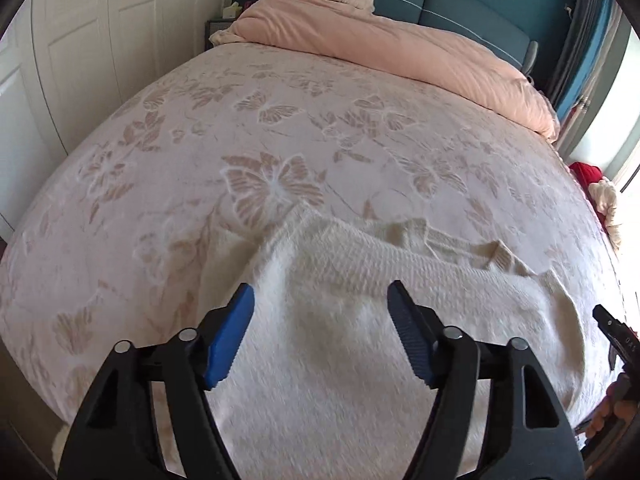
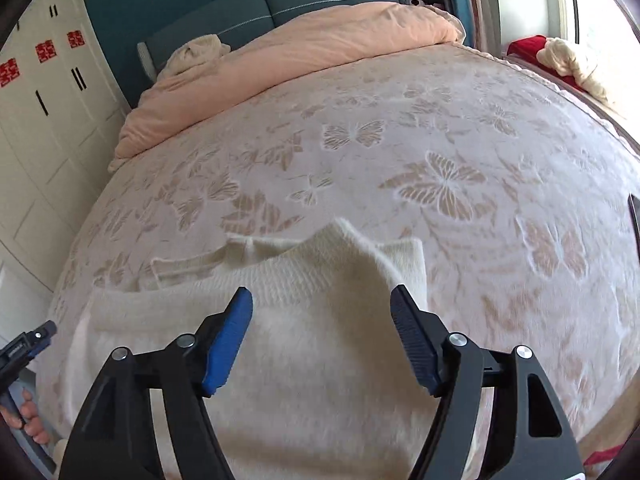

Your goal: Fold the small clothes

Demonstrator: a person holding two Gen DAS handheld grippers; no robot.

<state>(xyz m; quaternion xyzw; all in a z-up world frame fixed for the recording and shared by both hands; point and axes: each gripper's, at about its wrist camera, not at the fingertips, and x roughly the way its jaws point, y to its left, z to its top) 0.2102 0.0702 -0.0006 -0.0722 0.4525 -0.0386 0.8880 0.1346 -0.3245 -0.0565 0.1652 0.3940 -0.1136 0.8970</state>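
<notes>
A small cream knitted sweater (image 1: 360, 320) lies on the bed at its near edge, with a ribbed collar toward the far side. It also shows in the right wrist view (image 2: 304, 320), where one part is folded over to a raised point. My left gripper (image 1: 320, 304) is open and empty, hovering over the sweater's left part. My right gripper (image 2: 322, 308) is open and empty over the sweater's right part. The right gripper's tip shows at the right edge of the left wrist view (image 1: 612, 332). The left gripper's tip shows at the left edge of the right wrist view (image 2: 28, 346).
The bed has a pink butterfly-patterned bedspread (image 1: 280, 140). A peach duvet (image 1: 400, 44) is bunched at the teal headboard (image 1: 460, 4). White wardrobe doors (image 1: 80, 60) stand on the left. A red and cream pile (image 2: 560, 60) sits by the window.
</notes>
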